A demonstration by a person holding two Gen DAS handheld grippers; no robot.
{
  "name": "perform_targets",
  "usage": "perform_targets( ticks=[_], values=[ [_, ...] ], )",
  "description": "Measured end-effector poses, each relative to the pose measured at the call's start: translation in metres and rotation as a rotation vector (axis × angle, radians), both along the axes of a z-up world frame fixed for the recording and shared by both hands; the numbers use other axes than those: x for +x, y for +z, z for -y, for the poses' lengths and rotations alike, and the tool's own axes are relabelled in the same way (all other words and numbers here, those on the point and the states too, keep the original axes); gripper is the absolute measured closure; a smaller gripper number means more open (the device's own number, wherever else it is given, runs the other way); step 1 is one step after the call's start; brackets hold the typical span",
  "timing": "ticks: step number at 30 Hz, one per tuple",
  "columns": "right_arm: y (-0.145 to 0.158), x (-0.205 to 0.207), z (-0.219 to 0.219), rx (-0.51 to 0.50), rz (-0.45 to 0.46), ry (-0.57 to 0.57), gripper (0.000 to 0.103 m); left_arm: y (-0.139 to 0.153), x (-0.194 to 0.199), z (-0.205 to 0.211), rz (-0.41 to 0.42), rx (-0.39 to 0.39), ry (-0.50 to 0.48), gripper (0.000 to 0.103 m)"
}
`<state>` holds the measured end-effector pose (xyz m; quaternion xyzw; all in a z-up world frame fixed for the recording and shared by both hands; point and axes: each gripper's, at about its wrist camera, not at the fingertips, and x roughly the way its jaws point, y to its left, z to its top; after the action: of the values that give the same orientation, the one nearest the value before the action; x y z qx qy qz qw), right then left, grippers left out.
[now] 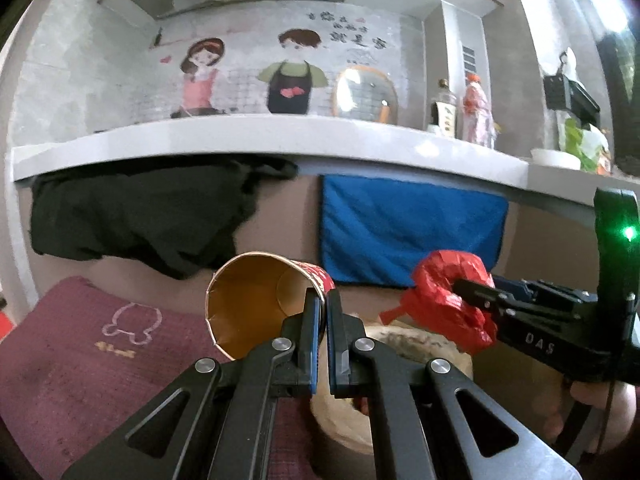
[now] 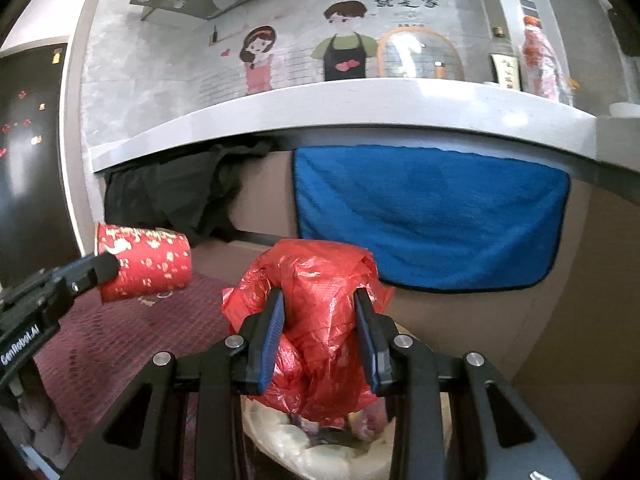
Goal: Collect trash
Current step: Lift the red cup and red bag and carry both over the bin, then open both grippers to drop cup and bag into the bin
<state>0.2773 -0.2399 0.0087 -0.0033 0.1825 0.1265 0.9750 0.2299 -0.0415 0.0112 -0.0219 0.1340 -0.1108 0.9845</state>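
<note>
Two tongs worked side by side above a maroon mat (image 1: 68, 368). Left tongs (image 1: 323, 300) were pressed together on the rim of a red paper cup (image 1: 256, 304), held on its side in the air. Right tongs (image 2: 320, 300) were clamped on a crumpled red plastic bag (image 2: 320, 320), lifted over a pale, round container (image 2: 288, 436) directly below. Behind them, a black cloth (image 1: 136, 216) and a blue towel (image 2: 424, 216) hung from the edge of the grey tabletop (image 1: 280, 140). On it stood bottles (image 1: 476, 112) and a round mirror (image 1: 366, 94), before a cartoon wall sticker (image 1: 292, 72).
</note>
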Motion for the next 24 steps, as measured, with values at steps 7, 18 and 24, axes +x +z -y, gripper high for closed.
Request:
perform_targets(
  ticks=[7,18,24],
  values=[
    [-0.016,0.009,0.018,0.010,-0.034,-0.036,0.072,-0.024,0.020,0.022,-0.062,-0.007,-0.044,0.100],
    [-0.038,0.023,0.032,0.038,-0.077,-0.069,0.072,-0.044,0.049,0.042,-0.117,-0.010,-0.103,0.100],
    [-0.045,0.028,0.036,0.047,-0.093,-0.084,0.072,-0.052,0.060,0.046,-0.140,-0.018,-0.124,0.100]
  ],
)
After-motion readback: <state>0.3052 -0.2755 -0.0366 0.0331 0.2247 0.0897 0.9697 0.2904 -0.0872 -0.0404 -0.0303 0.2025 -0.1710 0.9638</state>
